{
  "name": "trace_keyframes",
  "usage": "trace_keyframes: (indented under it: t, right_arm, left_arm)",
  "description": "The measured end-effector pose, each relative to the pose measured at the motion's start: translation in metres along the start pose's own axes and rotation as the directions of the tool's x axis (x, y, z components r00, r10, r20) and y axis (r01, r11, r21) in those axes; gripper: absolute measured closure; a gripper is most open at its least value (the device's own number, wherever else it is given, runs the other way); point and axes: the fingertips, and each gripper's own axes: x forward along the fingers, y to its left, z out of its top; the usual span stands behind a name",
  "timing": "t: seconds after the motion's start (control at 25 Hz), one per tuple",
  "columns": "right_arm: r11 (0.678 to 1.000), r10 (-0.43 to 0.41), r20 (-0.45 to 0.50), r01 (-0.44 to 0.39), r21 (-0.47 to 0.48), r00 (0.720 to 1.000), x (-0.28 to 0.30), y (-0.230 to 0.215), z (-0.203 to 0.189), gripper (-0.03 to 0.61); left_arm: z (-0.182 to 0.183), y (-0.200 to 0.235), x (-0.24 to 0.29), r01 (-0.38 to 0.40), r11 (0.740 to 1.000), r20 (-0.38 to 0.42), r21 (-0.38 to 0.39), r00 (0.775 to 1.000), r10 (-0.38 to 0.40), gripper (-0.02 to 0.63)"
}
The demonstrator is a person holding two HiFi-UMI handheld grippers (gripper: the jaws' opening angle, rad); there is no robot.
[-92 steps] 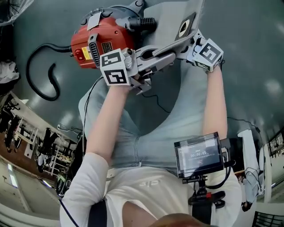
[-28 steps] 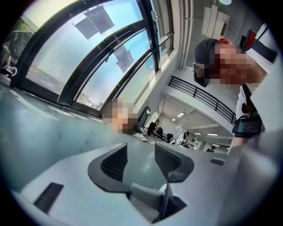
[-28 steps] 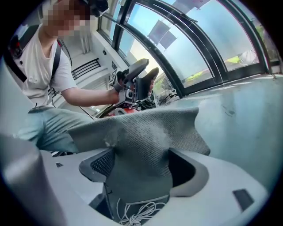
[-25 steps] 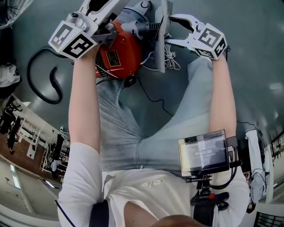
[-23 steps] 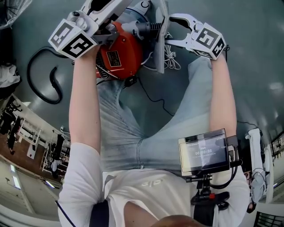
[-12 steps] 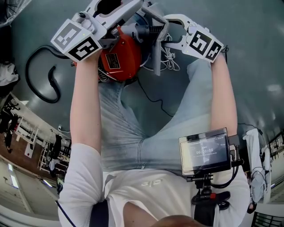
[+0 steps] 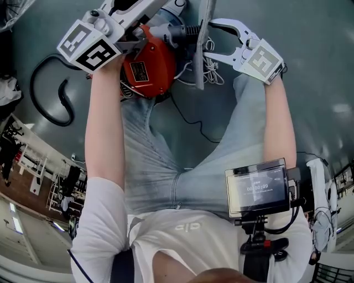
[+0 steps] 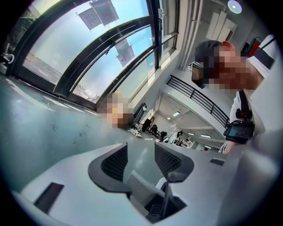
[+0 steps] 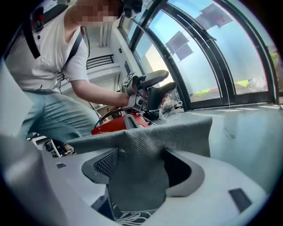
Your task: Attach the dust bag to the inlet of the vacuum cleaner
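Observation:
The red vacuum cleaner point(image 7: 148, 63) lies at the top of the head view, and its black ribbed inlet point(image 7: 185, 30) points right. The grey dust bag point(image 7: 202, 33) stands edge-on at the inlet's end. My right gripper point(image 7: 213, 40) is shut on the bag from the right. In the right gripper view the bag's fabric point(image 9: 141, 150) fills the gap between the jaws of the right gripper point(image 9: 146, 165), with the vacuum cleaner point(image 9: 119, 126) behind it. My left gripper point(image 7: 157, 5) reaches over the vacuum cleaner's top. In the left gripper view the left gripper point(image 8: 141, 161) is open and holds nothing.
A black hose point(image 7: 47, 94) curls on the grey floor at the left. A tangle of white cord point(image 7: 213, 74) lies under the bag. The person's legs in jeans point(image 7: 166, 155) and a small monitor point(image 7: 259, 188) fill the middle and lower right.
Over the last second my right gripper rolled and rose a little with the bag, which tilted and stands edge-on again. My left gripper stayed over the vacuum cleaner.

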Motion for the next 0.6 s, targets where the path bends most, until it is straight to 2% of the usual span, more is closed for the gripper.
trace_keyframes:
  t: [0.24, 0.48, 0.6]
  right_arm:
    - [0.994, 0.033, -0.067, -0.039, -0.099, 0.997, 0.008, -0.001, 0.000, 0.238]
    - [0.974, 0.078, -0.173, -0.112, -0.196, 0.982, 0.011, -0.001, 0.001, 0.238]
    - [0.979, 0.082, -0.150, -0.108, -0.175, 0.985, 0.009, -0.001, 0.001, 0.237]
  left_arm:
    - [0.008, 0.004, -0.003, 0.020, 0.997, 0.060, -0.081, 0.998, -0.015, 0.414]
    - [0.009, 0.001, 0.000, 0.031, 0.996, 0.053, -0.082, 0.998, -0.027, 0.431]
    - [0.010, 0.003, -0.001, 0.027, 0.995, 0.062, -0.092, 0.998, -0.021, 0.431]
